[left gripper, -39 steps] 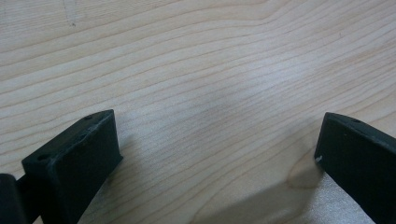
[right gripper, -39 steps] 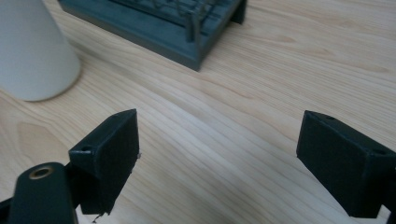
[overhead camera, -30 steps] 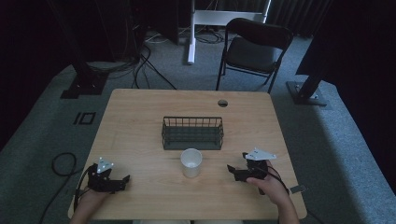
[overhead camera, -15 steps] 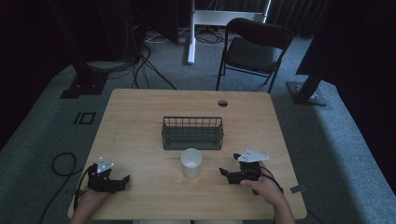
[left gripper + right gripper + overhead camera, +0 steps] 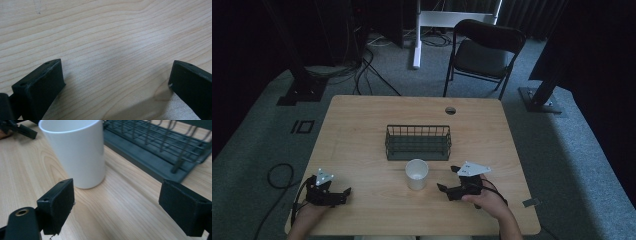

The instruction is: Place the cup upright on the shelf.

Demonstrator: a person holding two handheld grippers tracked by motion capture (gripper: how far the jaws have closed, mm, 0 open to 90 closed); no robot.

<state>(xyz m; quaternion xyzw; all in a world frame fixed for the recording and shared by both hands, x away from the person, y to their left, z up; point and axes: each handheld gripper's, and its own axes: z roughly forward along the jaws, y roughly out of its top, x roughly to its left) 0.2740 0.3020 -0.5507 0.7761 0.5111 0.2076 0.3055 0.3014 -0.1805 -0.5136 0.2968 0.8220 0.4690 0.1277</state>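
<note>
High view looks down across the worktop [image 5: 362, 130]; right gripper view sits close, sharing its cup [image 5: 77, 150] and basket [image 5: 160, 152].

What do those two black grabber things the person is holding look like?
The left gripper and the right gripper are black, each with two flat, blocky fingers. Each carries a grey three-cornered plate on top. A black cable trails from each. The forearms look bare, with no sleeves showing.

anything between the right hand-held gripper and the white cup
Nothing: only bare wooden table separates the right hand-held gripper from the white cup, as the right gripper view shows.
</note>
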